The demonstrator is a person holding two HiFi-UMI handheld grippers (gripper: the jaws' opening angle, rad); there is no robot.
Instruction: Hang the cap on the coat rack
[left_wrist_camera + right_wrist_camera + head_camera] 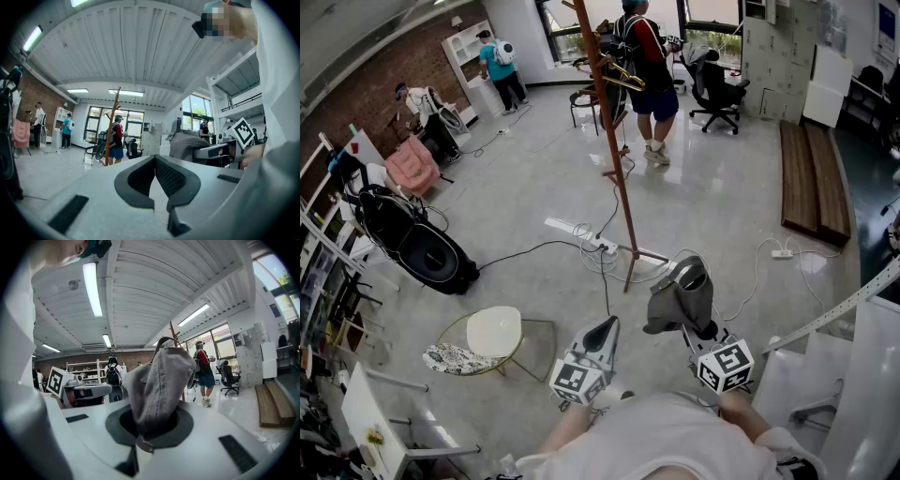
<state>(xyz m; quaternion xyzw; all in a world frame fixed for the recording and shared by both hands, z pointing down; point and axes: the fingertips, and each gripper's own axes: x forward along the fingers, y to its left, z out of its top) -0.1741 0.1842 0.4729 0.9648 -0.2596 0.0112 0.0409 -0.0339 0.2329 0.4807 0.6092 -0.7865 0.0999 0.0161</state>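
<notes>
Fabric of the grey cap bunches between the clamped jaws of the right gripper, hiding their tips, well apart from the coat rack, whose top the head view cuts off. Beside it, the left gripper is closed on nothing.

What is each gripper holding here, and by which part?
The right gripper pinches the grey cap by a fold of its cloth; the left gripper holds nothing.

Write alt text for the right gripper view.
The right gripper holds a grey cap clamped between its jaws, and the cap stands up in the centre of the frame. Behind it are a wooden coat rack and a person in blue shorts.
</notes>
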